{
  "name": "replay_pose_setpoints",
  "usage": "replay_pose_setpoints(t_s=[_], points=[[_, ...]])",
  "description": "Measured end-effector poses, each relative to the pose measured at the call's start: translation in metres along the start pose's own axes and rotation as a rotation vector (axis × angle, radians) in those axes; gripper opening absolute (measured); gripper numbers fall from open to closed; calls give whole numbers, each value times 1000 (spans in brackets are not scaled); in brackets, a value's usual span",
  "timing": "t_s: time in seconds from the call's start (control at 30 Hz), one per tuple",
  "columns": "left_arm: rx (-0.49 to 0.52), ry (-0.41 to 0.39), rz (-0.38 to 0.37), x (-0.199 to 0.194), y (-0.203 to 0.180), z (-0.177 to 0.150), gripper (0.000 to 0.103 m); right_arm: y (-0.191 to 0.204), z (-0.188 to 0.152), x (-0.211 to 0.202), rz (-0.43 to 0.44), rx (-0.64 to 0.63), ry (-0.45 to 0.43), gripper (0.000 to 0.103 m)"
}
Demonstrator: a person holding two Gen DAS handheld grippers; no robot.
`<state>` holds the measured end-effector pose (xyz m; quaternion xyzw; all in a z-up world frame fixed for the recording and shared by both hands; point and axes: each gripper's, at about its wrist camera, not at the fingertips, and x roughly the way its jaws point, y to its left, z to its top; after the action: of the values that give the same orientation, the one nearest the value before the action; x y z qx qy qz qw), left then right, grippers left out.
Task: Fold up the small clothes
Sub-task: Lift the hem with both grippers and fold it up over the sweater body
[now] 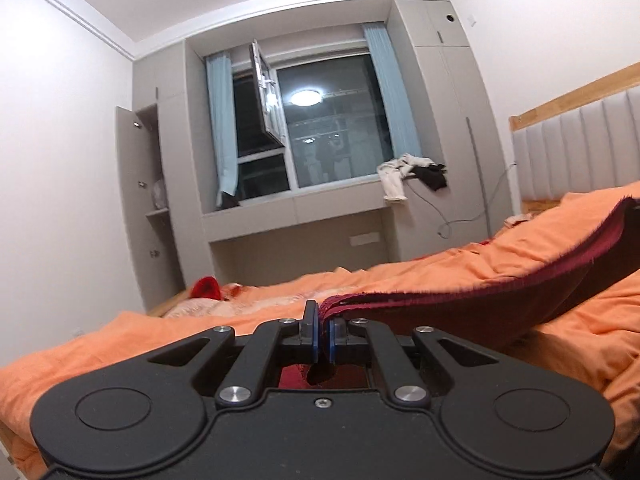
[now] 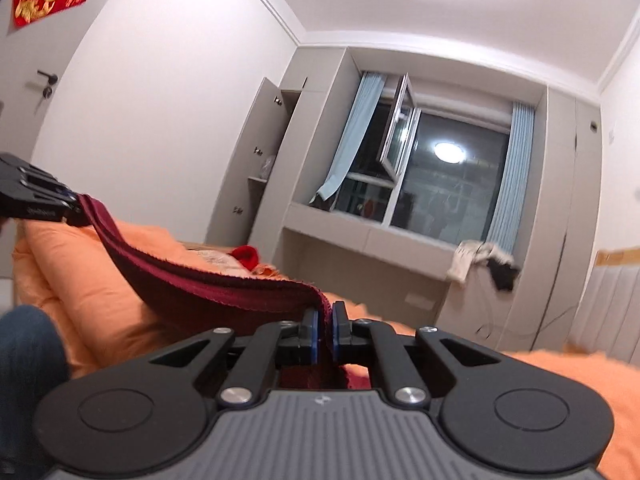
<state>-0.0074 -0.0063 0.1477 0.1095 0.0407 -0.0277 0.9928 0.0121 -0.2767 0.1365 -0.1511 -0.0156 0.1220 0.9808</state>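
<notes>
A dark red garment point(image 1: 460, 300) hangs stretched in the air above the orange bed point(image 1: 120, 344), held at both ends. My left gripper point(image 1: 323, 320) is shut on one end of it. My right gripper point(image 2: 325, 320) is shut on the other end of the dark red garment point(image 2: 208, 280). In the right wrist view the left gripper point(image 2: 76, 210) shows at the far left, clamped on the cloth. The cloth sags between the two grippers, folded double along its length.
A small red item point(image 1: 206, 288) lies on the bed's far side. White and black clothes point(image 1: 412, 172) lie on the window ledge. An open cupboard door point(image 1: 132, 200) stands at the left. A padded headboard point(image 1: 580, 152) is at the right. A person's jeans-clad leg point(image 2: 28, 360) is at the lower left.
</notes>
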Motion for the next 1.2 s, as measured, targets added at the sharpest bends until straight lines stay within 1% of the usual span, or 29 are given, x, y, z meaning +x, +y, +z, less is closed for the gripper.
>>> replay_pose_setpoints(t_s=[0.13, 0.2, 0.3, 0.43, 0.57, 0.7, 0.83, 0.97, 1.1, 1.2], points=[[-28, 18, 17, 35, 5, 13, 4, -12, 10, 40, -22, -8, -17, 7], [-33, 28, 26, 63, 9, 22, 4, -16, 16, 69, -35, -24, -17, 7], [-4, 40, 54, 115, 8, 33, 4, -22, 18, 116, -56, -39, -5, 7], [3, 94, 67, 189, 9, 41, 4, -34, 7, 192, -86, -34, 59, 7], [35, 159, 80, 261, 7, 36, 4, -40, -15, 257, -91, -51, 140, 7], [25, 235, 91, 323, 5, 22, 4, -42, -42, 317, -78, -62, 223, 7], [-28, 343, 94, 372, 10, -1, 4, -41, -70, 362, -48, -39, 293, 7], [-81, 440, 95, 406, 14, -33, 5, -33, -97, 399, -22, -44, 357, 7], [-51, 508, 97, 427, 13, -62, 5, -28, -114, 417, -13, -81, 395, 8], [-59, 554, 82, 437, 16, -73, 6, -28, -118, 427, -13, -65, 410, 8]])
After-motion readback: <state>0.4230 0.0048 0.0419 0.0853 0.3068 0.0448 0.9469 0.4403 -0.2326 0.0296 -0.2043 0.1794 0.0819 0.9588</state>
